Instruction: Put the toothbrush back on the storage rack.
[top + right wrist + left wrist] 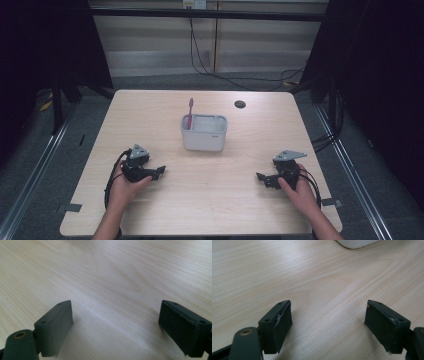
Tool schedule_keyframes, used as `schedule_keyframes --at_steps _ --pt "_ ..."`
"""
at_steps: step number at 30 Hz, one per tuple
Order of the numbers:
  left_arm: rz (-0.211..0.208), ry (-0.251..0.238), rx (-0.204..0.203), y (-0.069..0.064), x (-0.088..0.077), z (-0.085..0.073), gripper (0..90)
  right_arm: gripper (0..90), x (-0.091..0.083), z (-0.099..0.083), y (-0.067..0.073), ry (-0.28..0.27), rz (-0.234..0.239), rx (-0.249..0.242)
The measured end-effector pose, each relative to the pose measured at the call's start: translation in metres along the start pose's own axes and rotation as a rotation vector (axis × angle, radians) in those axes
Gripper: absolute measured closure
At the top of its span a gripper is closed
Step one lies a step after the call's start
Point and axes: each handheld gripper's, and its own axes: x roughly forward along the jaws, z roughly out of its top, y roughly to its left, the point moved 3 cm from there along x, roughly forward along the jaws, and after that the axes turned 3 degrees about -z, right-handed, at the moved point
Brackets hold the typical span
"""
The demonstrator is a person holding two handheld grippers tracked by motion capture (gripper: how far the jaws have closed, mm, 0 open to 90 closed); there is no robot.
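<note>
Light wood tabletop (165, 210) carried a white rectangular container (203, 133) near its middle, toward the far side. A red toothbrush (190, 111) stood upright in the container's far-left corner, its head rising above the rim. A small dark round hole (240, 104) sat in the tabletop beyond the container, to its right.

Nearer the person, the left gripper (159, 171) rested low on the tabletop at the near left, held in the left hand (125, 186), its jaws pointing toward the right. The right gripper (260, 177) lay at the near right in the right hand (296, 189), its jaws pointing left, so the two faced each other, well apart. Each carried a grey three-cornered plate on top, with a black cable trailing back along the forearm.

In the left gripper view, the left gripper (328, 315) had its jaws spread wide with bare wood between them; a corner of the container (357, 243) showed at the top edge. In the right gripper view, the right gripper (116, 317) likewise stood wide apart, holding nothing, with wood grain between its black pads (56, 327).
</note>
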Motion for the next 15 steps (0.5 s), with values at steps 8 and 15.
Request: schedule_keyframes --at_steps 8,15 --pt "0.007 0.016 0.026 -0.0018 0.0008 0.0001 18.4 11.5 0.0 0.0 0.0 0.0 0.0 -0.001" --pt "0.013 0.008 0.017 -0.0031 0.0017 0.0002 18.3 11.5 0.0 0.0 0.0 0.0 0.001 -0.001"
